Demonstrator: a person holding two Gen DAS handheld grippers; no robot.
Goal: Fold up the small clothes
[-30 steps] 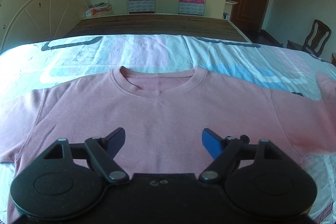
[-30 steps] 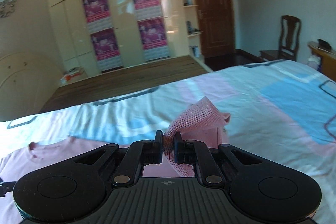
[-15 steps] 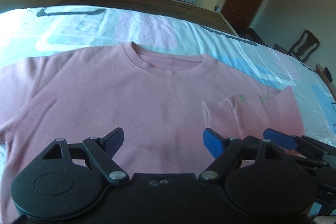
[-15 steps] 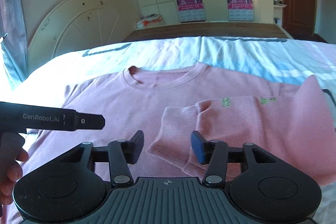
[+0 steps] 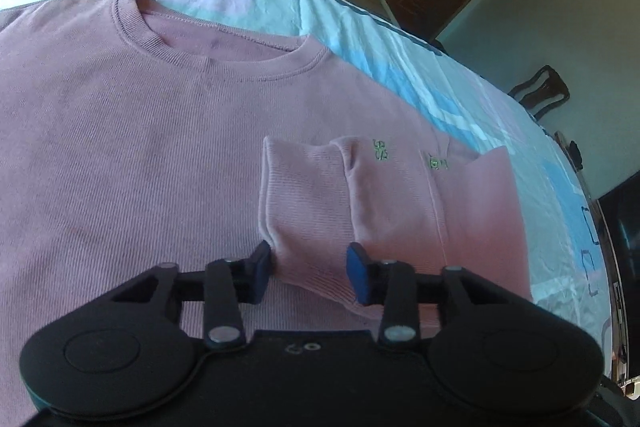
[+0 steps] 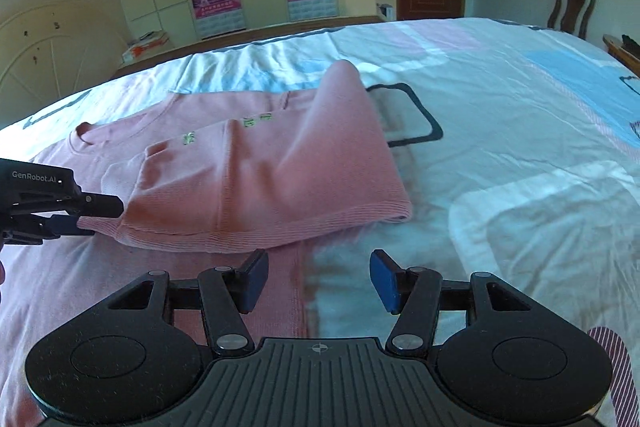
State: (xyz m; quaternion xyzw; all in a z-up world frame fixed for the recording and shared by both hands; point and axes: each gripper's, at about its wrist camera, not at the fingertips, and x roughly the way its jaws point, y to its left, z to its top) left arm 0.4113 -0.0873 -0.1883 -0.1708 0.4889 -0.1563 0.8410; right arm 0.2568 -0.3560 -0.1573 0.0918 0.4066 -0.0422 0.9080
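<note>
Two grippers work over a pink sweatshirt (image 5: 132, 155) lying flat on the bedsheet (image 6: 500, 115), its right sleeve (image 5: 320, 203) folded across the chest. The left gripper (image 5: 312, 267) is spread, fingers straddling the sleeve's ribbed cuff. The right gripper (image 6: 318, 283) hangs released near the hem, gripping nothing.

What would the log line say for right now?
left gripper: open, around folded sleeve cuff | right gripper: open, empty | pink sweatshirt: flat on bed
</note>
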